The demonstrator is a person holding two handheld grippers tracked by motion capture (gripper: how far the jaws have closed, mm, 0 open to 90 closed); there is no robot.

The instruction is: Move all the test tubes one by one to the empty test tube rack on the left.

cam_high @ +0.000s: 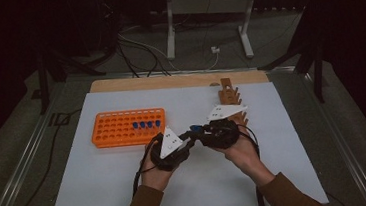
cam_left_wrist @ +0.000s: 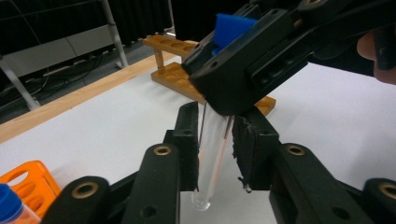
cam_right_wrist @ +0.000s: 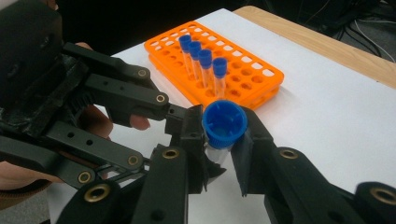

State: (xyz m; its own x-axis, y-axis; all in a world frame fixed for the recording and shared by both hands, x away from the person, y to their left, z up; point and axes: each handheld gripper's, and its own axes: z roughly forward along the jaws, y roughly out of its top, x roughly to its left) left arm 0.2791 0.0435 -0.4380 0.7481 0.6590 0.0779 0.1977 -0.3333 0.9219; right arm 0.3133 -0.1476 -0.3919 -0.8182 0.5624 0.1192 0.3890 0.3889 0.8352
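Observation:
A clear test tube point(cam_left_wrist: 208, 177) with a blue cap point(cam_right_wrist: 224, 122) hangs above the white table top between both grippers. My right gripper point(cam_right_wrist: 222, 133) is shut on the tube just under the cap. My left gripper point(cam_left_wrist: 215, 126) has its pads against the glass lower down, and the tube's round bottom sticks out below them. In the high view the left gripper point(cam_high: 189, 138) and right gripper point(cam_high: 199, 130) meet tip to tip at the table's middle. An orange rack point(cam_high: 118, 131) to the left holds several blue-capped tubes point(cam_high: 147, 124).
A wooden tube rack point(cam_high: 230, 99) stands behind the right gripper near the table's far edge, and it appears again in the left gripper view point(cam_left_wrist: 175, 74). Cables and a metal stand point(cam_high: 169, 29) lie on the floor beyond the table.

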